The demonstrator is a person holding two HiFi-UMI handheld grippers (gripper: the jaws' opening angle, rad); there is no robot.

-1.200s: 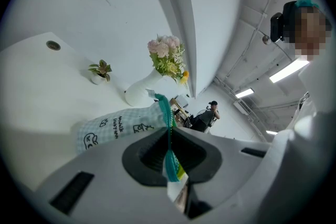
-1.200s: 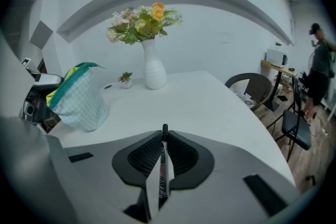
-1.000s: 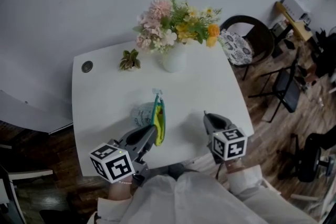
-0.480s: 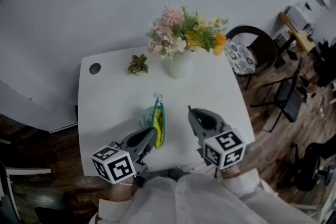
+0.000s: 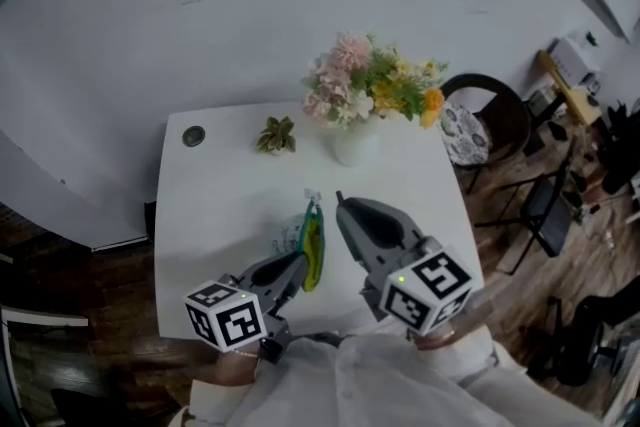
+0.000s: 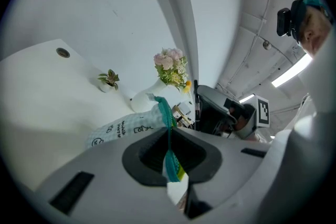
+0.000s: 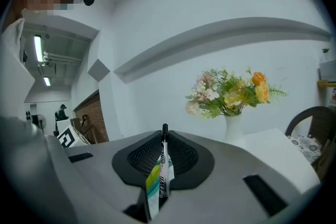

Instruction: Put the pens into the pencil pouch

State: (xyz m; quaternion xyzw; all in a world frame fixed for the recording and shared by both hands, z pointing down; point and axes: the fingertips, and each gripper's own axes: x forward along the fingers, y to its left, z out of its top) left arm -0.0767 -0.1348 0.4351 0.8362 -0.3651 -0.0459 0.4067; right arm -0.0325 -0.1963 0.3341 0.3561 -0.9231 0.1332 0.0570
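Presently right gripper (image 5: 345, 208) clamps a white black-capped pen (image 7: 163, 162) along its jaws; left gripper (image 5: 299, 261) pinches the teal-zipped white fabric pouch (image 5: 310, 250), near the tabletop's (image 5: 220, 205) front edge, just left of the pen

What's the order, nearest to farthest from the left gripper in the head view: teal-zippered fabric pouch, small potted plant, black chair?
1. teal-zippered fabric pouch, clamped in the left gripper.
2. small potted plant, far side of the table.
3. black chair, off the table, far right.
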